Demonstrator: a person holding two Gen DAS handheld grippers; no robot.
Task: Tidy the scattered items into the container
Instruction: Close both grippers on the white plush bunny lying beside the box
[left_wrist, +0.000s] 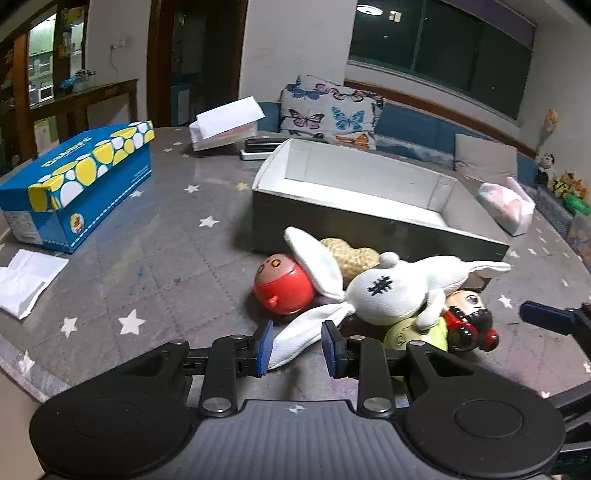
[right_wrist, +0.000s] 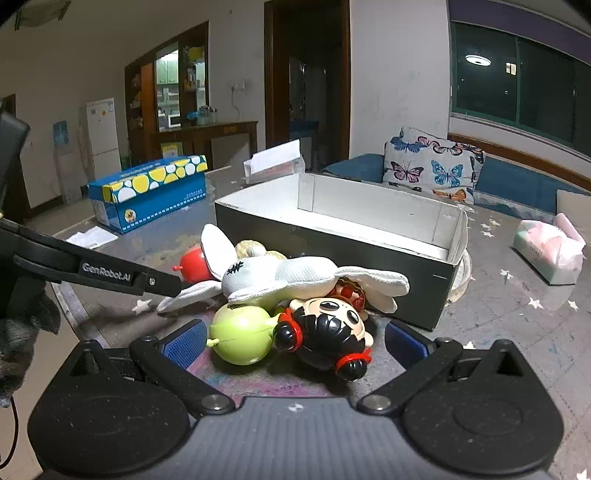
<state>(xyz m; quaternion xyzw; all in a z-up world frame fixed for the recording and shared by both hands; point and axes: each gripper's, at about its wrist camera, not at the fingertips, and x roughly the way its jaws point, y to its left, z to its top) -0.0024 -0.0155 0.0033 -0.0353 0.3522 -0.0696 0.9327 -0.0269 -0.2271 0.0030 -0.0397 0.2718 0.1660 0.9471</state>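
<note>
A pile of toys lies in front of the open grey box (left_wrist: 369, 225) (right_wrist: 332, 236): a white plush rabbit (left_wrist: 395, 291) (right_wrist: 288, 277), a red round toy (left_wrist: 284, 288) (right_wrist: 194, 264), a green round toy (right_wrist: 240, 332) (left_wrist: 402, 334), a black-haired doll head (right_wrist: 328, 332) (left_wrist: 469, 317) and a tan knitted toy (left_wrist: 351, 254). My left gripper (left_wrist: 297, 349) is partly open with the rabbit's white ear (left_wrist: 299, 336) lying between its blue pads, which do not press it. My right gripper (right_wrist: 293, 341) is open wide around the green toy and the doll head.
A blue and yellow box (left_wrist: 77, 184) (right_wrist: 147, 192) stands at the left. White paper (left_wrist: 26, 280) lies near the table's left edge. A tissue pack (left_wrist: 506, 206) (right_wrist: 550, 251) sits right of the grey box. A white carton (left_wrist: 225, 122) stands behind.
</note>
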